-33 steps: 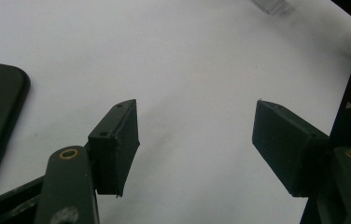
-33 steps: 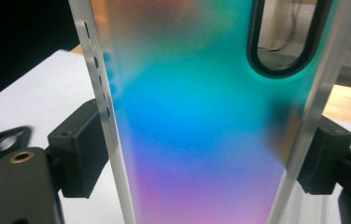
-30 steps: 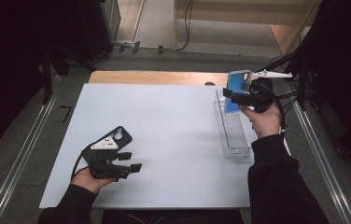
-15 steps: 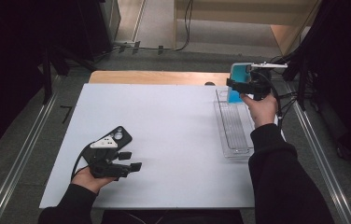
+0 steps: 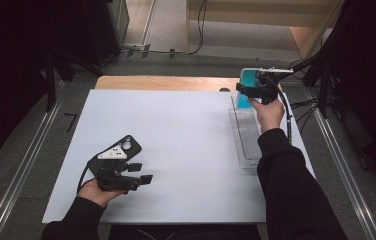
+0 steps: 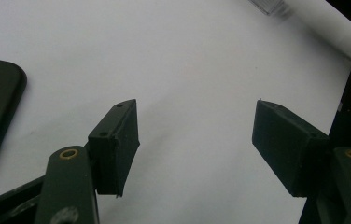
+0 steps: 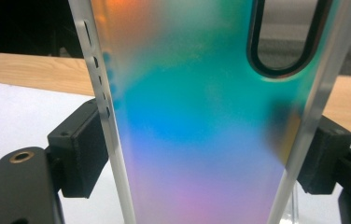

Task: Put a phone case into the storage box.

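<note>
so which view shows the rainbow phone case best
The right gripper view: the phone case stands close up between that claw's pads, with side cutouts and the camera opening clear. The high view gives a small teal patch at the right claw, above the clear tray.

A lab-like test bay — white tabletop, metal floor rails, trailing cables.
</note>
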Demonstrator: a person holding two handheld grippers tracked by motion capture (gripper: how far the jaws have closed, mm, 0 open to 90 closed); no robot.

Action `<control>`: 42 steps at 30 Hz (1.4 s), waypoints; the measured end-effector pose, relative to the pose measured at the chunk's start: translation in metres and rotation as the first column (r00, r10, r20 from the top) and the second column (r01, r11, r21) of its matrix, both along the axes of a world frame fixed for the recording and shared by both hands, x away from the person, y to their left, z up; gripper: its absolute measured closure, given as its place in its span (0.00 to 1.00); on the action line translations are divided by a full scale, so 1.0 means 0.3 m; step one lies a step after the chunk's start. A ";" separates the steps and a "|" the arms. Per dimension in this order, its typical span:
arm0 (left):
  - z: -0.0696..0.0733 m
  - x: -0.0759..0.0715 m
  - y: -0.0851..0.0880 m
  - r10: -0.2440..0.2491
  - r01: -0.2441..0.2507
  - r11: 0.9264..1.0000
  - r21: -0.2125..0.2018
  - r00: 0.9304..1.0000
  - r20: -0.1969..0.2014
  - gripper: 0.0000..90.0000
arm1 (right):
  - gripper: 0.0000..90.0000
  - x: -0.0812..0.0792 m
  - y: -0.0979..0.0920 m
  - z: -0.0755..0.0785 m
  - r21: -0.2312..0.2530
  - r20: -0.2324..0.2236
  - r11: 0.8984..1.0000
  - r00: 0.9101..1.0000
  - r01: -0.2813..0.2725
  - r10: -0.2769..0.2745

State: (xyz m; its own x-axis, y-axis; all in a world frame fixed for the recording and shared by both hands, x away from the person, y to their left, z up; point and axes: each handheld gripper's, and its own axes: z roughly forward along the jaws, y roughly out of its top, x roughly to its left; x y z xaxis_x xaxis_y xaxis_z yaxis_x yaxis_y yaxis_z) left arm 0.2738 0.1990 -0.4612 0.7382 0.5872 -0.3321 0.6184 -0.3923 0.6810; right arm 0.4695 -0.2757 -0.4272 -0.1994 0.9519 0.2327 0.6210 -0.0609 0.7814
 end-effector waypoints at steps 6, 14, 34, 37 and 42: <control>-0.002 0.002 0.000 0.003 -0.003 1.000 0.003 1.000 0.000 0.35 | 0.18 0.028 0.001 -0.051 -0.030 -0.032 0.999 0.999 0.017 -0.018; -0.005 0.004 -0.004 -0.008 0.008 1.000 0.005 1.000 -0.002 0.35 | 0.18 0.055 0.007 -0.086 -0.045 -0.040 0.999 0.999 0.011 -0.013; -0.006 0.003 -0.005 -0.011 0.011 1.000 0.005 1.000 -0.007 0.35 | 0.00 0.073 0.025 -0.107 -0.064 -0.077 0.998 0.997 0.016 -0.021; -0.005 0.003 -0.004 -0.009 0.009 1.000 -0.002 1.000 -0.006 0.35 | 0.00 0.070 0.025 -0.102 -0.057 -0.089 0.998 0.996 0.000 -0.005; -0.003 0.005 0.001 -0.003 0.003 1.000 -0.009 1.000 -0.008 0.35 | 0.00 0.047 0.025 -0.067 -0.053 -0.115 0.999 0.993 -0.013 0.007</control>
